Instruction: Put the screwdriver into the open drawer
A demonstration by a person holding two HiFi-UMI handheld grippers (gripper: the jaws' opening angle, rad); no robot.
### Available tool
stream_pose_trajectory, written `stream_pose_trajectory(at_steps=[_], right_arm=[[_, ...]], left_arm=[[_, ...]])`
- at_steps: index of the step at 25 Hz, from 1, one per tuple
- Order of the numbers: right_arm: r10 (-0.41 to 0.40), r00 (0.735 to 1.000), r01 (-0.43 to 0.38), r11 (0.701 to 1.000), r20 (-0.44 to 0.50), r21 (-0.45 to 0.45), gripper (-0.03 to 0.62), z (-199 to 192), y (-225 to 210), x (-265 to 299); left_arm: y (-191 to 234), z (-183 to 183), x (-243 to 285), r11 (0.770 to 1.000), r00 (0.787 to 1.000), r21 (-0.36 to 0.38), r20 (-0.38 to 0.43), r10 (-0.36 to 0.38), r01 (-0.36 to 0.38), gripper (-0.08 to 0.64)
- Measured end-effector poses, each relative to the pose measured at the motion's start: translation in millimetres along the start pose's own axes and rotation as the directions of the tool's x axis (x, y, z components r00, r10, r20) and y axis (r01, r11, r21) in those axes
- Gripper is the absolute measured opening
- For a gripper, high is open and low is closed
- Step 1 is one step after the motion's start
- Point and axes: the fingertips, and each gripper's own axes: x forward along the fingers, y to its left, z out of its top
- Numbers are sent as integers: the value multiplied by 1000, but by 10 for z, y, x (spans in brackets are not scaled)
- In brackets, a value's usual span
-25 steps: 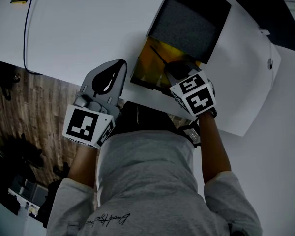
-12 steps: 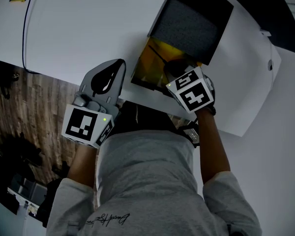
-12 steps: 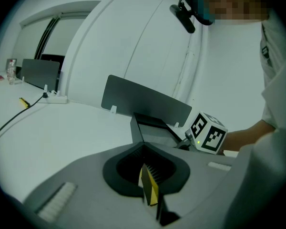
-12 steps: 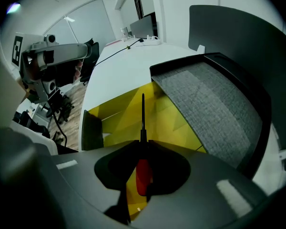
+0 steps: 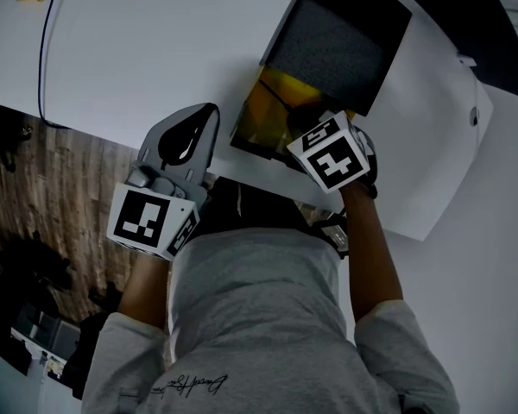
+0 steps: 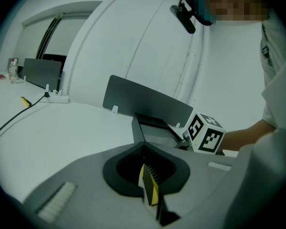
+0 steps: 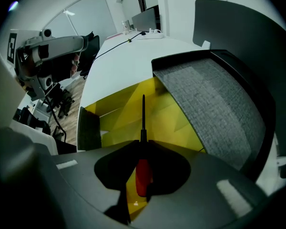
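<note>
So the right claw point(image 7: 143, 140) is clamped partway closed on the screwdriver point(image 7: 142, 175). Its red, rounded handle sits between the jaws, and the thin dark shaft pokes out over the open drawer point(image 7: 176, 123), tip not touching anything I can make out. The drawer is bright yellow inside, smooth and angular, with a dark front wall on the near side and plenty of bare floor around the shaft. Right above it is a gray panel point(image 7: 214, 104) with a felt-like weave, framed by a dark rim, so that side is tighter. The left claw point(image 6: 144, 147) has its jaws together with nothing in them, parked at the near edge of the smooth white counter point(image 5: 138, 50), just left of the drawer. A black cable point(image 5: 45, 50) runs well off to the left, and there's wooden floor point(image 5: 60, 179) below the edge.
</note>
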Motion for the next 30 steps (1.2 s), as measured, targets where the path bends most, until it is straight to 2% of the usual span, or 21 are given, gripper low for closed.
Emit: stream_pose_trajectory(at_steps=[17, 30], right_arm=[[-19, 998, 17, 999, -52, -30, 81, 6, -4, 34], [-12, 999, 9, 998, -49, -57, 109, -19, 20, 44]], left_arm=[[42, -31, -29, 1000, 1000, -18, 0, 10, -10, 0], [24, -65, -19, 1000, 1000, -28, -4, 6, -6, 1]])
